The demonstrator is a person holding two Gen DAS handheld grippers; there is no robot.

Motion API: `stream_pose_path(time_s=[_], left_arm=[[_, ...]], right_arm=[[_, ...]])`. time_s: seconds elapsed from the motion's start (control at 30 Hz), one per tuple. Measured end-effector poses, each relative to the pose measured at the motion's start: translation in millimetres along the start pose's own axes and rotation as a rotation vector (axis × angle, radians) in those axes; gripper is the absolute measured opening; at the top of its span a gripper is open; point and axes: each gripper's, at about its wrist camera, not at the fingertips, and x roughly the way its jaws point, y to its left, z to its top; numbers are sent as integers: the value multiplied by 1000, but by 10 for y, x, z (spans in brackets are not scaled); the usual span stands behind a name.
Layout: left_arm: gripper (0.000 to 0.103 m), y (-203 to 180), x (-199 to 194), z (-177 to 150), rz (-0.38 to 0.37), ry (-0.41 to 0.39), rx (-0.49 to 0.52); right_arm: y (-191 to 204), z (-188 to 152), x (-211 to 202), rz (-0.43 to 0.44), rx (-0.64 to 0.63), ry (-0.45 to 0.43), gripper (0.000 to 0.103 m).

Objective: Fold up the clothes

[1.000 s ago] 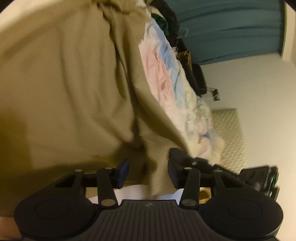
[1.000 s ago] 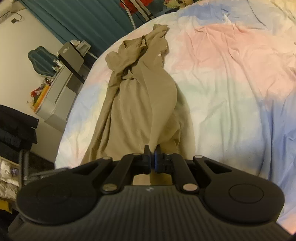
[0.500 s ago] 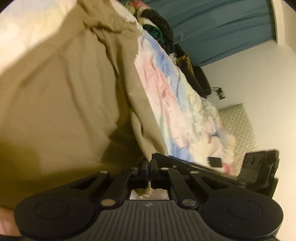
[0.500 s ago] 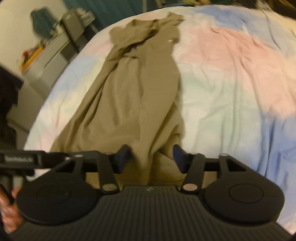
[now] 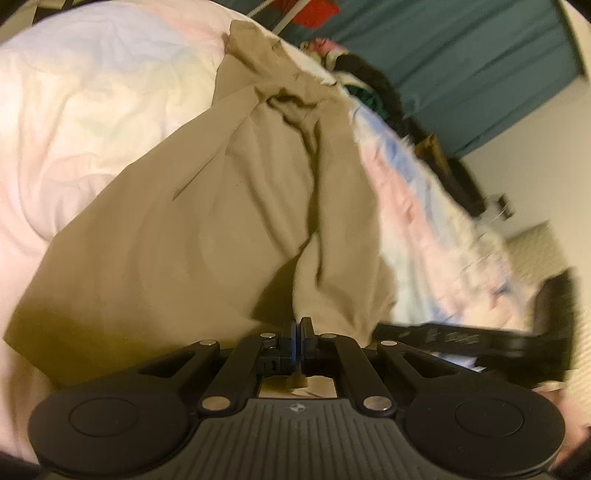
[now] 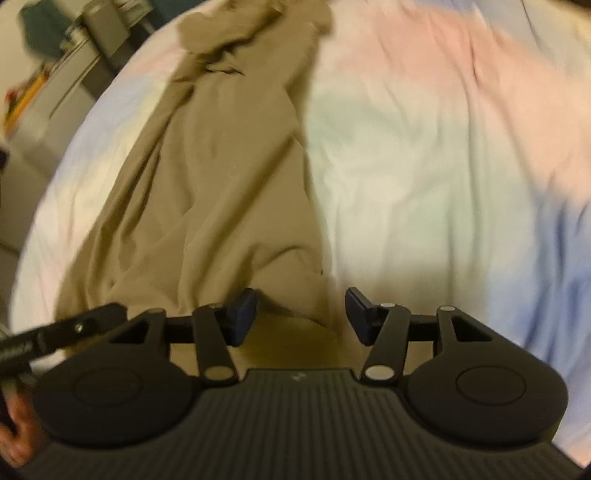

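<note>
A long tan garment point(image 5: 207, 229) lies lengthwise on a bed with a pastel sheet point(image 5: 81, 99). My left gripper point(image 5: 298, 334) is shut on the garment's near edge, and a fold of tan cloth rises from its pads. In the right wrist view the same tan garment point(image 6: 214, 177) stretches away from me. My right gripper point(image 6: 301, 314) hovers open over its near hem, with cloth below the gap and neither pad pressing on it. The other gripper's black body pokes in at the lower left of that view, with a hand point(image 6: 18, 432) on it.
The pastel sheet point(image 6: 424, 155) spreads wide to the right of the garment. A grey cabinet with clutter point(image 6: 96, 33) stands past the bed's far left corner. Dark clothes point(image 5: 373, 88) pile at the bed's far end before a teal curtain point(image 5: 461, 62).
My left gripper shut on the garment's edge and lifted it, drawing back. My right gripper let go of the hem, opened, and dropped closer to the cloth.
</note>
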Motion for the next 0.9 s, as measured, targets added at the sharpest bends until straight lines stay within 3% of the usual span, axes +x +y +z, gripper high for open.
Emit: stream_pose_path(time_s=[0.03,0.1,0.17,0.27,0.33,0.37,0.47,0.53,0.63,0.67,0.73,0.8,0.83,0.9], left_arm=[[2,25,-14,22,-32,-8,-22],[2,32,-49,75,-96,-29,-55],[2,37,-85,105,-158,-45,-85],[2,67,-140,117,-248,-48,-128],[2,90,-168,104,-293,-32,-157],[2,96,-122,78,-264,-7,-158],[2,114,21,-1,-174,69,-160],[2,138,171,-77,-49,141,-146],[3,61,346,-140,95,183,-44],[2,13,357,-147,103,176,-16],[9,-66,323,-162,98,161,33],[16,-152,260,-158,114,136,89],[19,-191,204,-153,126,124,118],[38,-250,9,-89,144,86,159]], right_arm=[[-25,-3,25,18,24,14,52],[-54,-25,57,92,80,59,28],[-48,-57,50,153,124,100,12],[20,-192,-106,290,200,105,8],[76,-331,-198,315,210,90,8],[100,-399,-239,322,216,83,8],[25,-548,-203,186,273,79,10],[39,-543,-254,108,266,51,10],[138,-553,-338,53,209,8,11],[173,-560,-364,41,189,-4,12],[209,-574,-417,22,143,-46,19],[224,-586,-462,32,118,-86,59],[225,-591,-480,49,114,-107,68],[257,-596,-520,64,111,-162,77]])
